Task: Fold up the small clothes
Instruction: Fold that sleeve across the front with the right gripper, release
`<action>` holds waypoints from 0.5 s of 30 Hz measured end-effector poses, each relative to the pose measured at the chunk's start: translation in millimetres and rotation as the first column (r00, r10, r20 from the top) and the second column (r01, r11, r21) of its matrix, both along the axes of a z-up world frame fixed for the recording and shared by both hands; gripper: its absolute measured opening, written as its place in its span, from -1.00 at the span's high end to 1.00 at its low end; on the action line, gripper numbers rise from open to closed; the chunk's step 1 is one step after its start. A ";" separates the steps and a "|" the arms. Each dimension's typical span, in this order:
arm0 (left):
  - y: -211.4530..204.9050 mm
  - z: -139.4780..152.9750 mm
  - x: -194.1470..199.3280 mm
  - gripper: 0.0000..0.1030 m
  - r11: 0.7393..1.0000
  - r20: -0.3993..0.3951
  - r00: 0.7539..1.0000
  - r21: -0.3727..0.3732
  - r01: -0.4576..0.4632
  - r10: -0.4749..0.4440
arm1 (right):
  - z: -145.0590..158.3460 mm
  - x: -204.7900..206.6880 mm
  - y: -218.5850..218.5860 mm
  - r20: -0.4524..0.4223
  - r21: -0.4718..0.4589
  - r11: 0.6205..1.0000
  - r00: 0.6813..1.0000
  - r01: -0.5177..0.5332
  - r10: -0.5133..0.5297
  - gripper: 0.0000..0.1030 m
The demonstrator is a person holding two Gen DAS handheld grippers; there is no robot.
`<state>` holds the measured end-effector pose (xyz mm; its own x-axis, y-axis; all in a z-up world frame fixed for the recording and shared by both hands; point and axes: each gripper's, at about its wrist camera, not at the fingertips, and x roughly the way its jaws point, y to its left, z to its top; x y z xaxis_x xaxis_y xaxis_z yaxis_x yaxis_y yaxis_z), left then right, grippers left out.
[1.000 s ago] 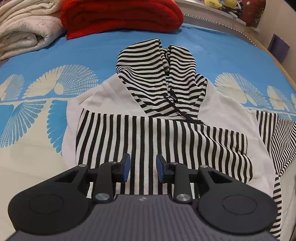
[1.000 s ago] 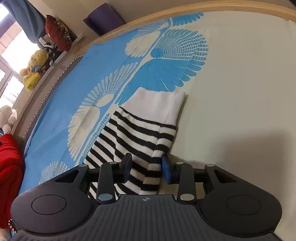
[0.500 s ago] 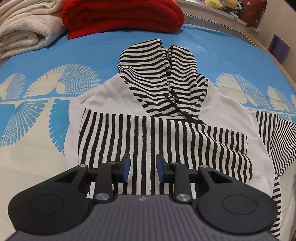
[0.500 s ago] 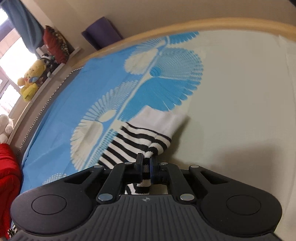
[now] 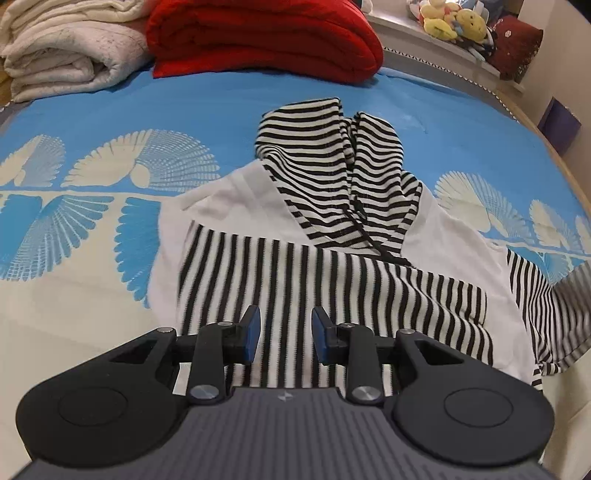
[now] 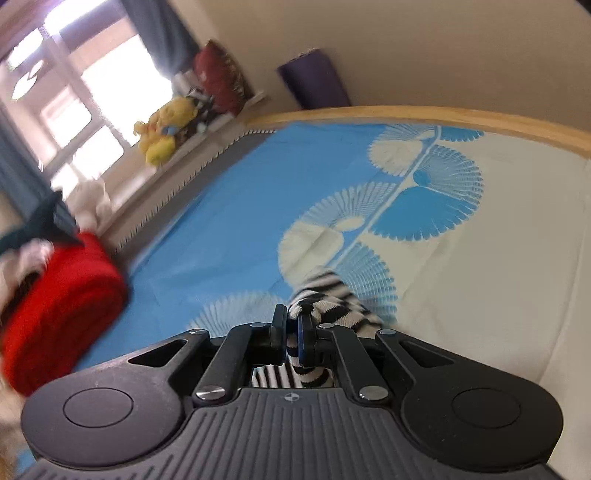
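A black-and-white striped hoodie (image 5: 332, 236) lies face up on the blue and cream bedspread (image 5: 110, 206), hood pointing away. One sleeve (image 5: 295, 280) is folded across its chest. My left gripper (image 5: 284, 325) hovers open just above that folded sleeve, with nothing between its blue pads. In the right wrist view, my right gripper (image 6: 291, 317) is shut on the striped end of the other sleeve (image 6: 328, 291) and holds it up off the bed. In the left wrist view that raised sleeve (image 5: 546, 295) hangs blurred at the right edge.
A folded red blanket (image 5: 258, 40) and a folded white blanket (image 5: 66, 51) lie at the head of the bed. Plush toys (image 5: 450, 22) sit on the window ledge. The bed's wooden rim (image 6: 443, 116) curves behind, with a purple object (image 6: 314, 85) beyond it.
My right gripper closed on the sleeve's end and lifted it up and towards the hoodie. In the left view the right sleeve has risen off the bed. The left gripper stayed open.
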<state>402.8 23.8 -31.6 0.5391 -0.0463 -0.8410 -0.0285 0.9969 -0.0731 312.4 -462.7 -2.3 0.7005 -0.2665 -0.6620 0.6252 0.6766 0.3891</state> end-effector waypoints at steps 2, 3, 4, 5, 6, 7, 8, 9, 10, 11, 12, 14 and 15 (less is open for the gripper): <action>8.0 1.1 -3.3 0.35 1.000 0.004 1.000 0.004 -0.014 0.014 | -8.0 12.7 6.2 -0.014 0.032 0.999 1.000 -0.014 0.014 0.91; 13.8 1.3 -4.5 0.35 1.000 0.004 1.000 0.005 -0.025 0.025 | -6.6 20.8 16.4 -0.030 -0.027 0.999 0.999 -0.028 0.028 0.91; 18.6 1.2 -4.7 0.35 0.999 0.004 0.999 0.006 -0.034 0.034 | -3.0 28.6 31.3 -0.034 -0.058 0.996 0.997 -0.070 0.068 0.91; 24.2 1.4 -3.9 0.35 0.999 0.003 0.999 0.009 -0.048 0.048 | 0.1 34.0 45.6 -0.022 -0.098 0.988 0.993 -0.122 0.120 0.91; 30.8 2.1 -2.7 0.35 0.998 0.003 0.998 0.011 -0.067 0.067 | 3.2 37.0 61.6 -0.004 -0.134 0.976 0.985 -0.173 0.174 0.91; 36.4 2.9 -1.5 0.35 0.996 0.005 0.996 0.010 -0.085 0.085 | 7.2 38.7 83.8 0.017 -0.180 0.959 0.974 -0.220 0.227 0.91; 41.5 3.6 -0.3 0.35 0.995 0.007 0.995 0.008 -0.101 0.101 | 10.1 39.5 104.8 0.039 -0.205 0.939 0.956 -0.276 0.289 0.91; 47.4 4.3 1.8 0.35 0.993 0.006 0.993 0.003 -0.120 0.120 | 12.1 40.5 124.7 0.067 -0.213 0.915 0.930 -0.341 0.362 0.91; 51.9 4.6 3.6 0.35 0.991 0.003 0.991 -0.003 -0.137 0.137 | 13.3 41.2 146.3 0.095 -0.212 0.881 0.888 -0.423 0.450 0.90; 56.6 5.1 5.1 0.35 0.988 0.001 0.988 -0.013 -0.154 0.154 | 13.4 41.8 173.0 0.120 -0.203 0.816 0.813 -0.541 0.569 0.85; 60.9 5.5 6.6 0.35 0.985 -0.003 0.986 -0.028 -0.169 0.169 | 10.9 43.7 199.2 0.129 -0.169 0.720 0.709 -0.673 0.693 0.75; 65.9 5.2 9.8 0.35 0.981 -0.013 0.982 -0.053 -0.189 0.188 | -4.2 51.4 232.5 0.142 0.032 0.496 0.495 -0.868 0.857 0.46; 66.8 4.8 11.0 0.35 0.979 -0.018 0.981 -0.060 -0.193 0.192 | -10.6 52.8 238.9 0.152 0.100 0.459 0.469 -0.883 0.870 0.46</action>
